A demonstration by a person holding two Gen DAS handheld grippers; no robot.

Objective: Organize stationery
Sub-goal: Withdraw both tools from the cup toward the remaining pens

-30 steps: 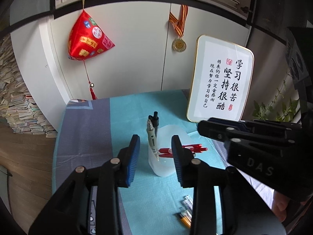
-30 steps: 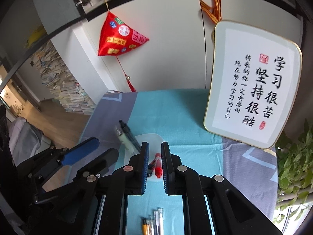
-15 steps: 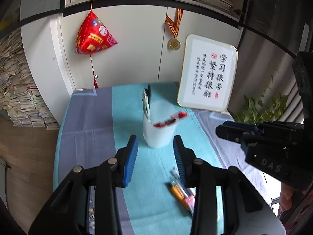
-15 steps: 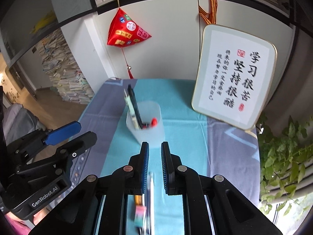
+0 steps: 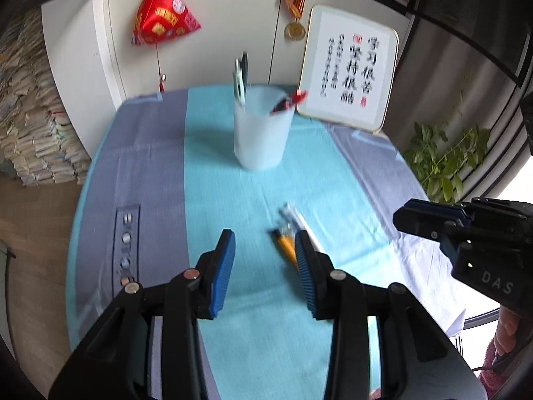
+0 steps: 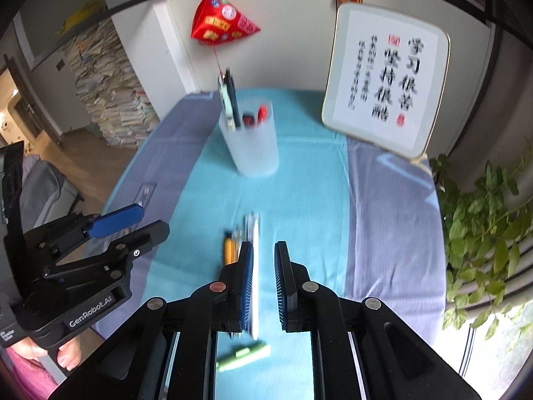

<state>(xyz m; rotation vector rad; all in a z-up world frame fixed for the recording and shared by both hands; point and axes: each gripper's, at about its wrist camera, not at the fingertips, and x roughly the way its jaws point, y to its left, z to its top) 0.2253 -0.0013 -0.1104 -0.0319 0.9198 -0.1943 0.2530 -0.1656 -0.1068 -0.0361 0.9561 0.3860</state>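
A translucent white pen cup (image 5: 260, 130) stands upright on the table and shows in the right wrist view too (image 6: 251, 146). It holds a black pen, a pale green pen and red pens (image 6: 261, 113). A bunch of loose pens (image 5: 293, 230) lies on the cloth, orange and white among them; it also shows in the right wrist view (image 6: 243, 233). A green pen (image 6: 243, 355) lies nearer me. My left gripper (image 5: 265, 266) is open and empty, above the cloth just left of the bunch. My right gripper (image 6: 263, 283) is slightly open and empty, above the bunch.
A framed calligraphy board (image 5: 348, 66) leans at the table's back right. A red hanging ornament (image 5: 165, 18) and a medal (image 5: 294, 30) hang on the cabinet behind. A plant (image 6: 486, 206) stands to the right. Stacked books (image 6: 110, 90) stand on the floor at left.
Both grippers have pulled back and up from the cup. The red pen the right gripper held a second ago now stands in the cup. The loose pens have come into view.
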